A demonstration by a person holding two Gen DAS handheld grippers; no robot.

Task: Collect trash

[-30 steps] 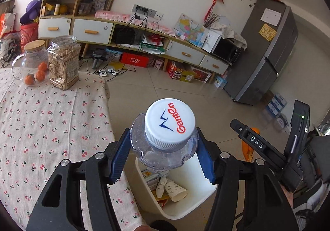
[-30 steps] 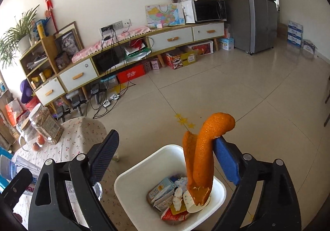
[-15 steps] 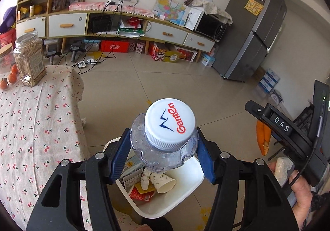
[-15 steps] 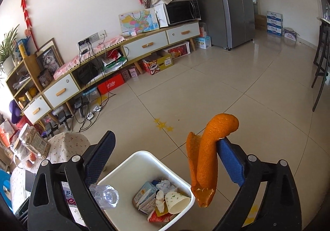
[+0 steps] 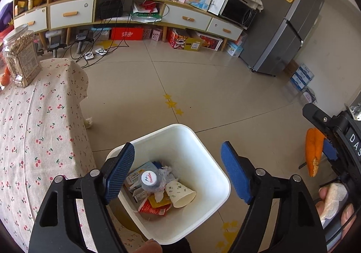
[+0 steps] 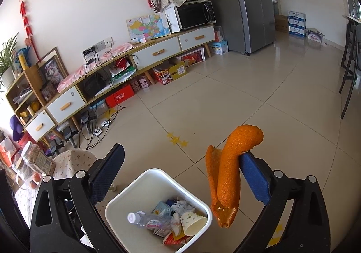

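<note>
My left gripper hovers over the white trash bin, its jaws opening with nothing between them. The clear bottle with the white cap lies in the bin among cartons, tissue and a paper cup. In the right wrist view my right gripper hangs above and just right of the bin, jaws opening wide. A long strip of orange peel clings draped over the right finger's blue pad; the left finger is far from it. The peel also shows at the left wrist view's right edge.
A table with a cherry-print cloth stands left of the bin, with a glass jar on it. A crumpled tissue lies on the tiled floor by the table. A low TV cabinet and a fridge line the far wall.
My left gripper came over the bin, spread its jaws and let the bottle fall in. The right gripper's jaws widened a little; the peel still hangs on the right finger.
</note>
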